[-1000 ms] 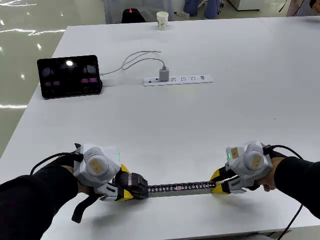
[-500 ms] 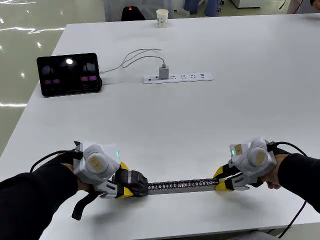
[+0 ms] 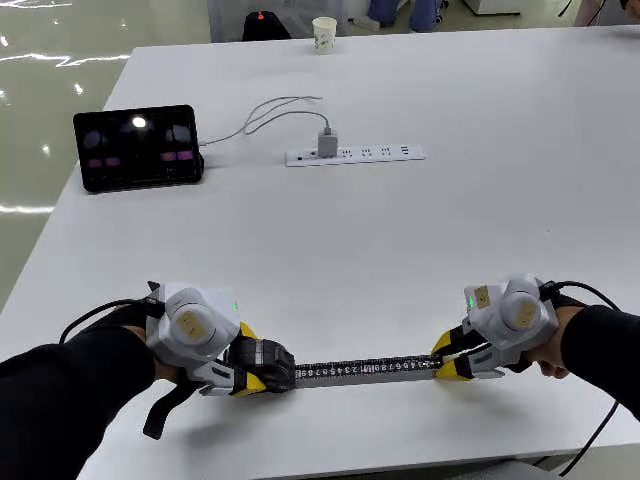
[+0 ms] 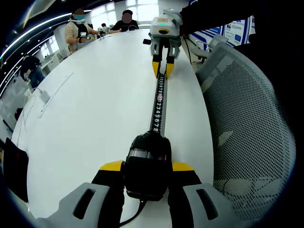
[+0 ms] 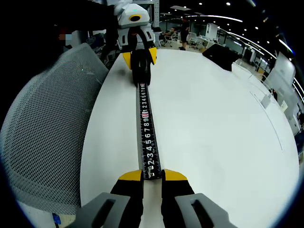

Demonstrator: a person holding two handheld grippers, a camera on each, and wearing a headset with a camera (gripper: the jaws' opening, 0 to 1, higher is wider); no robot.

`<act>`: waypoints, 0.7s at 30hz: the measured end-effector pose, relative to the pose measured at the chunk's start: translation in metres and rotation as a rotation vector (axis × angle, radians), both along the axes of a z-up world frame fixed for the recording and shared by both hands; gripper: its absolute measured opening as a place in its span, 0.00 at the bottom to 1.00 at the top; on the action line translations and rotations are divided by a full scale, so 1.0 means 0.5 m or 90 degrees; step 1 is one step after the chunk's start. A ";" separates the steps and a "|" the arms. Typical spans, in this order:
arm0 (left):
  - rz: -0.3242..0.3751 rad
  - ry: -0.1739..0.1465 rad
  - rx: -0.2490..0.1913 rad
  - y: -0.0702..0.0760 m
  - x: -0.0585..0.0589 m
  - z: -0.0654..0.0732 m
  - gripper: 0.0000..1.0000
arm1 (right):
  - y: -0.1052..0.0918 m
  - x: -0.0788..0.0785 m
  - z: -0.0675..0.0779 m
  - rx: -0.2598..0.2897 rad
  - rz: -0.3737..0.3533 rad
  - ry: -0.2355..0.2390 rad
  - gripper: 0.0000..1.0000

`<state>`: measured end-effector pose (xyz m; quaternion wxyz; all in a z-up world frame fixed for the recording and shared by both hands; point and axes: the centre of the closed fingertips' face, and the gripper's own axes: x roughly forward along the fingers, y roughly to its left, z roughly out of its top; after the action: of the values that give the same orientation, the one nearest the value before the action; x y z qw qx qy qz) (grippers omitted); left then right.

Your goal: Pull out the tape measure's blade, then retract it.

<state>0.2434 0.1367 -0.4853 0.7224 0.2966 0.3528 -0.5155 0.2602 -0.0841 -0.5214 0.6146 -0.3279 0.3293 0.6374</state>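
Note:
A black tape measure case (image 3: 268,364) (image 4: 148,161) sits near the table's front edge, and my left gripper (image 3: 247,368) (image 4: 147,167) is shut on it. Its blade (image 3: 365,369) (image 4: 158,102) (image 5: 146,135), black with white numbers, runs out along the table to the right. My right gripper (image 3: 449,357) (image 5: 152,175) is shut on the blade's end. In the right gripper view the case (image 5: 141,69) lies far ahead between the left gripper's yellow fingertips (image 5: 126,58). The right gripper (image 4: 162,69) faces me in the left gripper view.
A dark tablet (image 3: 138,148) stands at the back left of the white table (image 3: 400,230). A white power strip (image 3: 355,156) with a plugged charger and cable lies mid-table. A paper cup (image 3: 324,37) stands at the far edge. A grey mesh chair (image 4: 247,123) is by the near edge.
My right gripper has moved further right with the blade's end, so more blade is out of the case. The left gripper has held the case still.

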 end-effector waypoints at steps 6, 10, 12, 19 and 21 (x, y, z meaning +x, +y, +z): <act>0.001 0.000 0.001 0.000 0.000 -0.001 0.29 | -0.006 0.005 -0.002 -0.002 -0.002 -0.002 0.10; -0.001 -0.001 0.001 0.000 0.001 -0.001 0.29 | -0.009 0.005 -0.002 -0.003 -0.004 -0.001 0.10; 0.000 -0.001 0.000 0.000 0.001 -0.001 0.29 | -0.011 0.006 -0.002 -0.003 -0.006 0.000 0.10; 0.000 -0.001 0.000 0.000 0.002 -0.001 0.29 | -0.021 0.006 0.000 -0.006 -0.009 -0.001 0.10; 0.000 -0.001 0.000 0.000 0.002 -0.001 0.29 | -0.023 0.007 -0.001 -0.008 -0.009 -0.002 0.10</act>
<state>0.2444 0.1366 -0.4858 0.7226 0.2973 0.3519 -0.5154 0.2634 -0.0956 -0.5217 0.6175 -0.3305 0.3346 0.6305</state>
